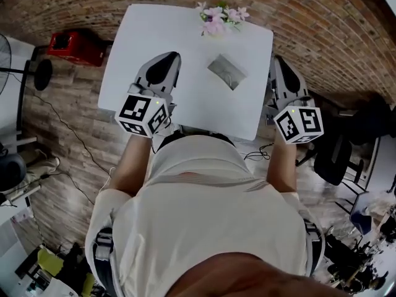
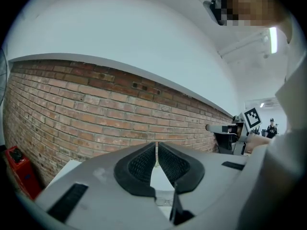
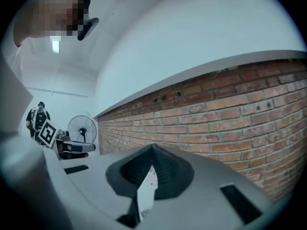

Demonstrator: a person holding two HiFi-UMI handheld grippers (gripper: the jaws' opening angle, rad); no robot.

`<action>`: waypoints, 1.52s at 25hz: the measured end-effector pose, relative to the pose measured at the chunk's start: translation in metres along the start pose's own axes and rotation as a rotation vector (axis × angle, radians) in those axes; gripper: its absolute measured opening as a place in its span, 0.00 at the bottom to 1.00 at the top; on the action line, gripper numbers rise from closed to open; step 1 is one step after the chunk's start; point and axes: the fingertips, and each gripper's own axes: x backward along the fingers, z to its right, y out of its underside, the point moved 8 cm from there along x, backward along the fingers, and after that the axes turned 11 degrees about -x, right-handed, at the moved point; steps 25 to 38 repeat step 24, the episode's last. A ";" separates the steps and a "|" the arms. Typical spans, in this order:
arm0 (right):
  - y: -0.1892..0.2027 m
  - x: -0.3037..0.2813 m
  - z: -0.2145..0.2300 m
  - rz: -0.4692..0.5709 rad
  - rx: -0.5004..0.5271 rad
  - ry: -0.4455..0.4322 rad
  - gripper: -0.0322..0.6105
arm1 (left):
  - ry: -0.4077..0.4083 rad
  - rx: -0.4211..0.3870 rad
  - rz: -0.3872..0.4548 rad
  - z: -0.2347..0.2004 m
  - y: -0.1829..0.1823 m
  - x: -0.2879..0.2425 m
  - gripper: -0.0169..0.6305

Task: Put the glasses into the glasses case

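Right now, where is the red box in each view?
Head view: the red box is upper left, on the floor left of the table.
Left gripper view: bottom left edge, below the brick wall.
Right gripper view: not in it.
Shared landmark: the brick wall, in all three.

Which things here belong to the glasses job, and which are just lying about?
For the job: grey case, with something thin on it, perhaps the glasses; left gripper and right gripper, both empty.
Lying about: pink flowers; red box; fan.
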 end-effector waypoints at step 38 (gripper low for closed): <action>0.007 -0.011 0.000 -0.034 0.028 0.010 0.13 | -0.006 0.012 0.038 -0.001 -0.006 -0.002 0.07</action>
